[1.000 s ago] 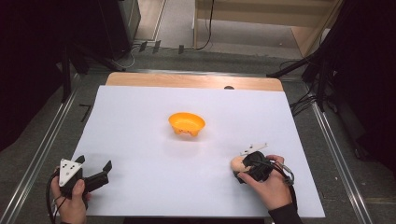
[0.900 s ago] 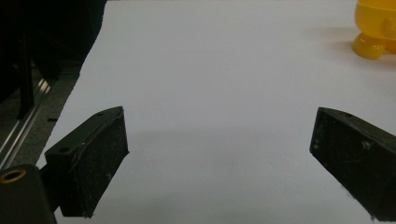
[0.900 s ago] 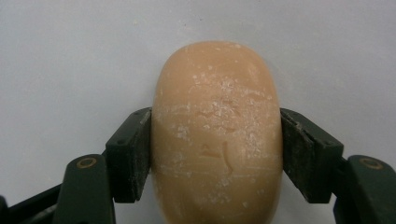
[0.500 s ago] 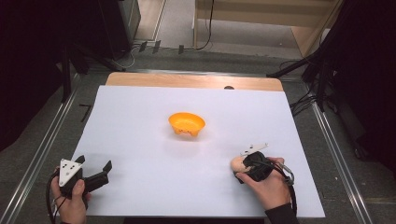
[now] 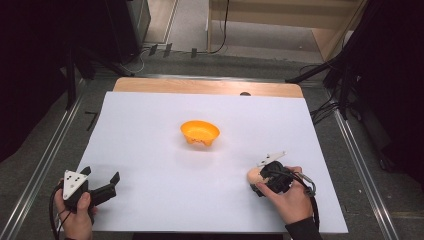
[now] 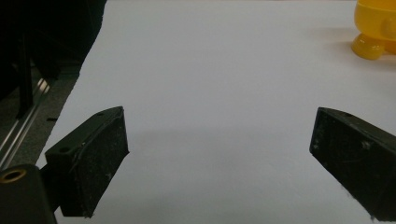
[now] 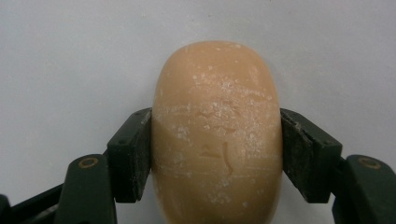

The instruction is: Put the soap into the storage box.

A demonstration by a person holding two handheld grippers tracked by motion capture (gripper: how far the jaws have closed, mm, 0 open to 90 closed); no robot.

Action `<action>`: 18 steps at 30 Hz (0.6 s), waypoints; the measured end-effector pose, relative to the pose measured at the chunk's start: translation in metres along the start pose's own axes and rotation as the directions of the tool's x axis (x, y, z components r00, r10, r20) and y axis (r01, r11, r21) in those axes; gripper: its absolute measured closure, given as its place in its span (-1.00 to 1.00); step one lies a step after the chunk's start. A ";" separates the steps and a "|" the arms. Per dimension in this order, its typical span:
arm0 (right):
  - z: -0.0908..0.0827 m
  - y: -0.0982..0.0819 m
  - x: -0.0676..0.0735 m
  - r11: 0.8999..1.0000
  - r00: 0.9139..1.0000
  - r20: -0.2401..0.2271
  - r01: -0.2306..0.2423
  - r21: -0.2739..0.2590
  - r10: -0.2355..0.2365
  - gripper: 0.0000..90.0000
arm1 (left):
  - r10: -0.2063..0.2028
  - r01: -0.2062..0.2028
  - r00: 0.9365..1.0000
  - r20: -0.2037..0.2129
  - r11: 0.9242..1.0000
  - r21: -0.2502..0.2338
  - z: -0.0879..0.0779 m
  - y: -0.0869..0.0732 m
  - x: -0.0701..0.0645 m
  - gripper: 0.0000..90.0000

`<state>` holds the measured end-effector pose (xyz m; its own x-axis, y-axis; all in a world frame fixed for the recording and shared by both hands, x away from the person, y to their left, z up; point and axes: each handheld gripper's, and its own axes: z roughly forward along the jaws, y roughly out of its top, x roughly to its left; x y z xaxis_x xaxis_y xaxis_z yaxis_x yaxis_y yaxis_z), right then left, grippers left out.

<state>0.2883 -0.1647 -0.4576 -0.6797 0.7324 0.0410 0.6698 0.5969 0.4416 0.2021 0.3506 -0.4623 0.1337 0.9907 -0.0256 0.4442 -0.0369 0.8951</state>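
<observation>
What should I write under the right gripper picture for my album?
Right tongs squeezing a tan soap bar.

Count: one orange bowl [image 5: 200, 133], one tan oval soap bar [image 7: 217, 135], two tongs, left [image 5: 100, 186] and right [image 5: 256, 181], one white bench [image 5: 150, 165].

bowl [image 5: 200, 133] sits on the table [image 5: 150, 125] about centre, slightly toward the far edge. left gripper [image 5: 102, 186] at the near-left corner, jaws apart over bare table, bowl ahead to its right. right gripper [image 5: 257, 181] near-right, pressed on both sides of a soap bar [image 7: 217, 135] resting on the table.
</observation>
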 end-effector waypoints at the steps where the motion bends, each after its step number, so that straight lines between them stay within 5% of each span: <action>1: 0.000 0.000 0.000 1.000 1.000 0.002 0.004 0.003 -0.004 -0.25 | 0.000 0.000 1.000 0.000 1.000 0.000 0.000 0.000 0.000 -0.89; 18: -0.007 0.019 -0.010 0.990 0.989 -0.037 0.141 -0.020 -0.142 -0.25 | 0.000 0.000 1.000 -0.001 1.000 -0.001 0.000 0.000 0.000 -0.89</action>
<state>0.3060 -0.1629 -0.4434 -0.7785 0.6275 0.0109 0.5609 0.6880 0.4604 0.2019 0.3507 -0.4623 0.1332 0.9908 -0.0249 0.4434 -0.0371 0.8956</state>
